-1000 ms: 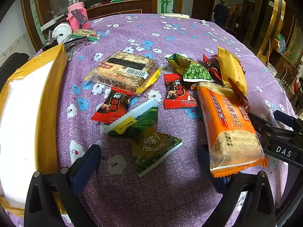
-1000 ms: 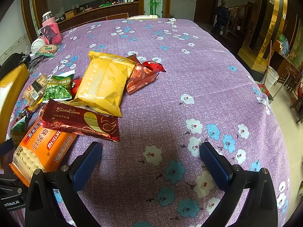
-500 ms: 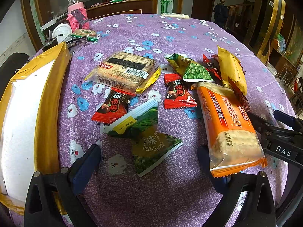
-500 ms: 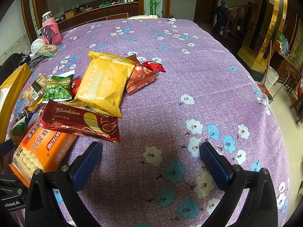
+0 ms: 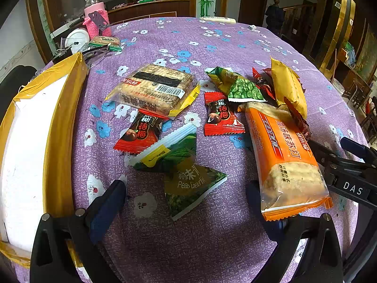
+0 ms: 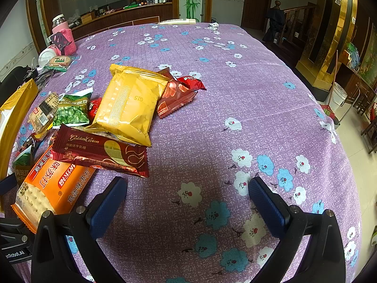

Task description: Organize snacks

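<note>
Several crinkly snack packets (image 5: pixel 150 87), orange cracker pack (image 5: pixel 287 158)

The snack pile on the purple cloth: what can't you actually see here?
- Box, left wrist view: inside cut off by the frame edge.
- Red plum candy, left wrist view: top tucked under the cracker pack.
- Dark red wrapper, right wrist view: partly under the yellow bag.

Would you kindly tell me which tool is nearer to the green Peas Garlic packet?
Left. The left tool is open with the green Peas Garlic packet lying between its fingers; the right tool is open over bare cloth, beyond the orange cracker pack.
</note>
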`<state>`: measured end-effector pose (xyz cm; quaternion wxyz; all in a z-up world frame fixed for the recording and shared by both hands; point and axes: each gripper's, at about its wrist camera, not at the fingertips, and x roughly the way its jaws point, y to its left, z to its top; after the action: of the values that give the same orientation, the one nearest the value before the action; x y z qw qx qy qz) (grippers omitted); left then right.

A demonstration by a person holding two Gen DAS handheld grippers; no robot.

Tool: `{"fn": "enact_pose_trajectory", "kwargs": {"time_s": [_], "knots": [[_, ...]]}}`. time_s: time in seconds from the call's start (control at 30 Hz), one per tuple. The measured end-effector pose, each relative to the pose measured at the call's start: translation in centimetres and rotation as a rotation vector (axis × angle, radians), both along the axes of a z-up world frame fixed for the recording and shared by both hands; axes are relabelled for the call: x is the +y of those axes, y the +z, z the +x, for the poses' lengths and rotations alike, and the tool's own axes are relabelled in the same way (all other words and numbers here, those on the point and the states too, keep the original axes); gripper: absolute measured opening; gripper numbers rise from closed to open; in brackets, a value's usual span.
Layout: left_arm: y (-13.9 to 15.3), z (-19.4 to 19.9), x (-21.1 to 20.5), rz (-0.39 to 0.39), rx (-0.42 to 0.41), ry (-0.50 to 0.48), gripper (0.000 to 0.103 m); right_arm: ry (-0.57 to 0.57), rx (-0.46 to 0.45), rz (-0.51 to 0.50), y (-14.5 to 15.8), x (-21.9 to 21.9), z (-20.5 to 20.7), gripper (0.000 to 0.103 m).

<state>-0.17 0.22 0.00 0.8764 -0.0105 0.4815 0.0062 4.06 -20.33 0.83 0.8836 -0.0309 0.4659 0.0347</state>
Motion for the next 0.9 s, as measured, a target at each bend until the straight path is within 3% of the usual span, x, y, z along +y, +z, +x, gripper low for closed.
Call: {"fn": "enact_pose_trajectory", "kwargs": {"time_s": [0.9], "knots": [[-0.08,-0.03,-0.18,-0.002,-0.002,0.042,0.102,-0.007,0.001,0.002,0.1,0.2,-0.14,0.103]]}}
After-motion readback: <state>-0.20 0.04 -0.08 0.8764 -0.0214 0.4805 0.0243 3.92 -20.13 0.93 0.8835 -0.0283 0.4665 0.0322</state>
